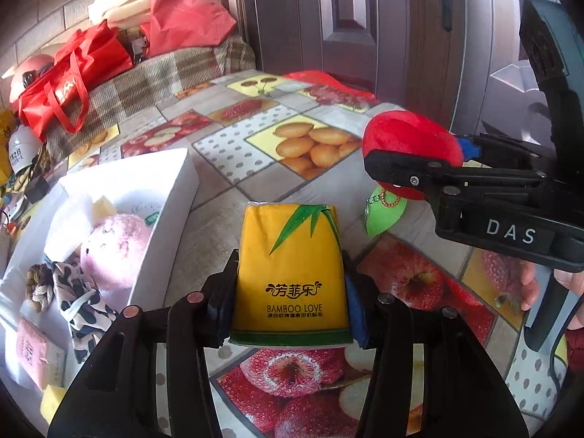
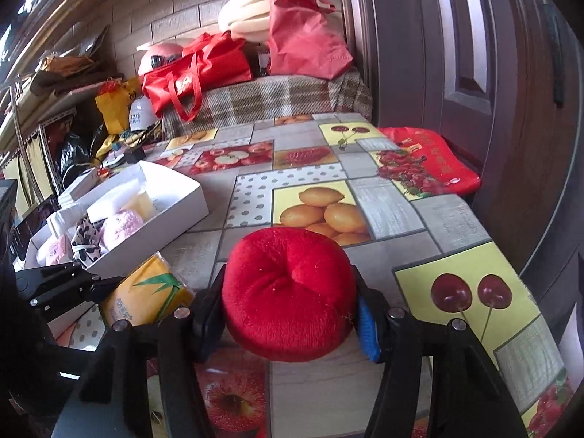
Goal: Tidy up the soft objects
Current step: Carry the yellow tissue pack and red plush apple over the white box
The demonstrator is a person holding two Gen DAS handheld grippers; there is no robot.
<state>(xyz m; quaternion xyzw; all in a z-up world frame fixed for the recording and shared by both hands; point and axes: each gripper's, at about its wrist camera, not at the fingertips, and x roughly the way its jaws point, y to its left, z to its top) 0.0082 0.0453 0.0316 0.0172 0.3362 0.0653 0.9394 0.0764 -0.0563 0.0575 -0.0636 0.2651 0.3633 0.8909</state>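
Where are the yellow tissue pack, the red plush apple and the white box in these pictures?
yellow tissue pack (image 1: 292,273): left wrist view, middle of its printed front face.
red plush apple (image 2: 288,292): right wrist view, centre of its dimpled top.
white box (image 1: 171,219): left wrist view, its right side wall.

Bare tablecloth (image 2: 383,208) ahead; white box (image 2: 182,197) blocks the left.

Black two-finger grippers, one per hand

The right gripper (image 1: 408,168) bore white "DAS" lettering and silver screws; the left gripper (image 1: 290,292) had copper-coloured pivot pins and blue pads.
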